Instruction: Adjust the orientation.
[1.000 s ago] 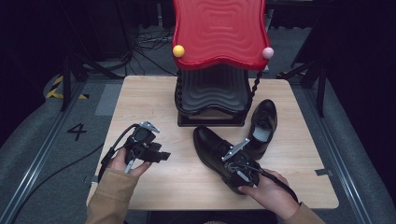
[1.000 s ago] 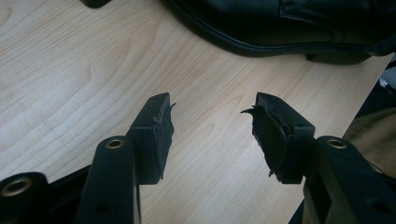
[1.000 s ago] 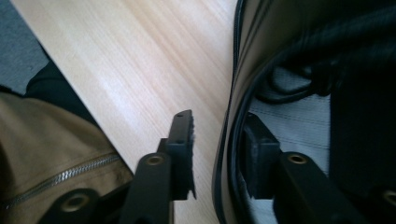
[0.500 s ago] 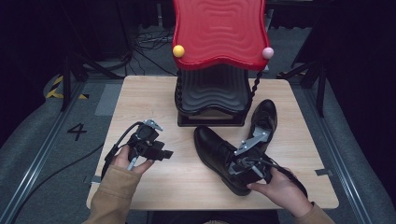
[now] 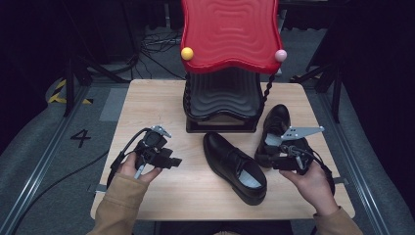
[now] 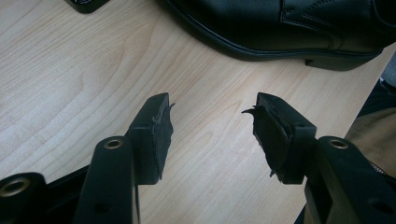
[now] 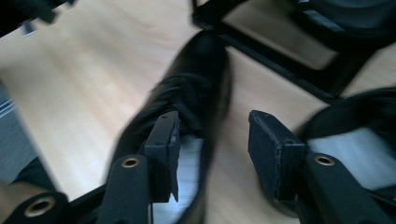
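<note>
While left gripper (image 5: 172, 162) idles open over bare table (image 5: 147, 105) | right gripper (image 5: 274, 159), jaws just opened, empty, has left near shoe (image 5: 235, 166) for far shoe (image 5: 276, 122) | next grasp likely there

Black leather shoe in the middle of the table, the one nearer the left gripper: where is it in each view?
High view: black leather shoe, centre, toe toward the rack.
Left gripper view: along the top edge, sole side showing.
Right gripper view: centre-left, behind the left jaw.
Shared landmark: black rack base.

Recording lab or studio: black drapes, floor rails (image 5: 39, 171) left of the left gripper (image 5: 169, 161) (marked "4"), cables (image 5: 156, 44) beyond.
</note>
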